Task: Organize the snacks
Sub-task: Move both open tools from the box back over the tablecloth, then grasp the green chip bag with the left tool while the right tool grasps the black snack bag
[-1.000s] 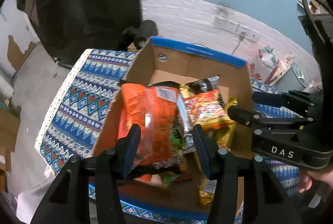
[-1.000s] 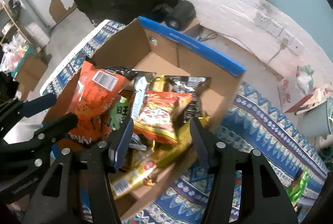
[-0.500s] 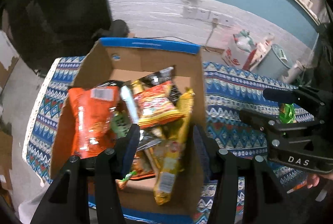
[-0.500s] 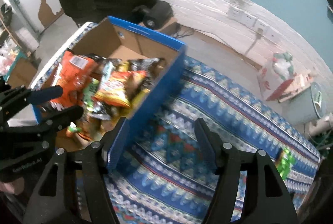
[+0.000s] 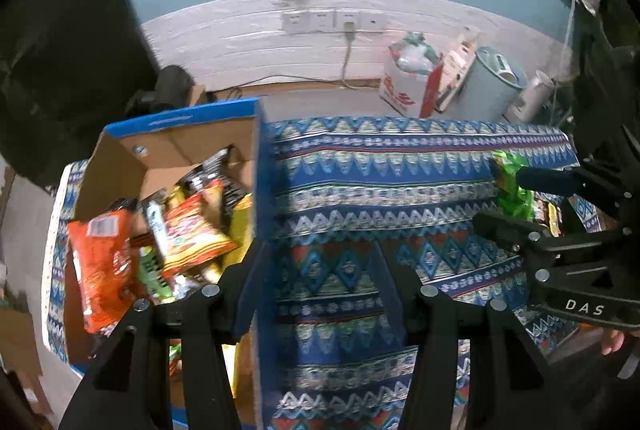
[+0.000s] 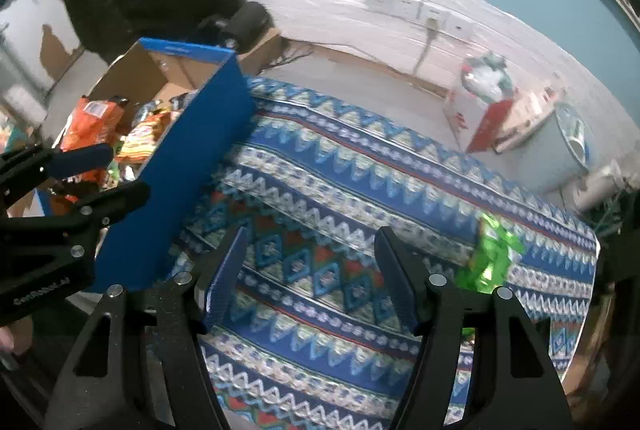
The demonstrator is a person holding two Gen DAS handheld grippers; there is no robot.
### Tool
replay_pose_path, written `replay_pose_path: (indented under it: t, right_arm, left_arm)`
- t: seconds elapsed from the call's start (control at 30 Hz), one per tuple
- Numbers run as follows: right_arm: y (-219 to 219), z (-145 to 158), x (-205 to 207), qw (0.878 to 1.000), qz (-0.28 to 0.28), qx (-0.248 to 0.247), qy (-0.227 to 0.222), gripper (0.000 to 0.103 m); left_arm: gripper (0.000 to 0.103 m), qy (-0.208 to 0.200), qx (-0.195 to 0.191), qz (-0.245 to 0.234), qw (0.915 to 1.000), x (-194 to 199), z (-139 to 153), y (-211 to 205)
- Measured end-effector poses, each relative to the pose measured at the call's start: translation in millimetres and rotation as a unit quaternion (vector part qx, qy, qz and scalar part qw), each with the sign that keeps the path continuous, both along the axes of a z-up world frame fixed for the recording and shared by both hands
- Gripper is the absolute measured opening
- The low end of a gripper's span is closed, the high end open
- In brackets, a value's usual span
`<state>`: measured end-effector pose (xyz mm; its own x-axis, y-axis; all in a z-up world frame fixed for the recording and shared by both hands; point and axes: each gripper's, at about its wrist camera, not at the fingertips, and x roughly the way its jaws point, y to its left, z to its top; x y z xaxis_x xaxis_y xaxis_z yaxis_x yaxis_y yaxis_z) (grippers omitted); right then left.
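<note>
Both the left gripper (image 5: 316, 280) and right gripper (image 6: 310, 276) are held spread and empty over the patterned tablecloth (image 6: 360, 182) — a fetching step, it seems. The green snack packet (image 6: 494, 254) lies well apart from the cardboard box (image 6: 188, 154) of snacks — reaching is called for next.

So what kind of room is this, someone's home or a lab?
Probably a lived-in room at home, not a lab: a patterned tablecloth over the table, a cardboard box crammed with snack packets, and bags and a bin against the wall under the sockets.
</note>
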<state>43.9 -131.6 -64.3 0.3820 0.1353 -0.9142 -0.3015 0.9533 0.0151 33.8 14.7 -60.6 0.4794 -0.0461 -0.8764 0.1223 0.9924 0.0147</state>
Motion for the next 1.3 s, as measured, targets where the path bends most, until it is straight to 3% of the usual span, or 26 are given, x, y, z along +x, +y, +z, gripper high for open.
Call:
replay_pose_path:
  t: [0.23, 0.6, 0.87, 1.3]
  right_arm:
    - [-46.2, 3.7, -8.9, 0.999, -0.041, 0.003, -0.001, 0.071]
    - [-117.4, 3.7, -16.4, 0.994, -0.108, 0.007, -0.002, 0.074]
    - [-175.5, -19.4, -21.6, 0.986, -0.167, 0.006, 0.021, 0.075]
    - [-231.0, -49.7, -23.4, 0.974, -0.221, -0.008, 0.052, 0.075]
  left_arm:
    - [0.059, 0.003, 0.025, -0.036, 0.9990, 7.7, -7.1, -45.5]
    - [0.066, 0.011, 0.033, -0.076, 0.9965, 18.9, -12.2, -116.0]
    - [0.067, 0.015, 0.058, -0.114, 0.9917, 28.4, -27.3, -166.8]
    - [0.073, 0.059, 0.048, -0.140, 0.9873, 54.2, -69.5, -232.9]
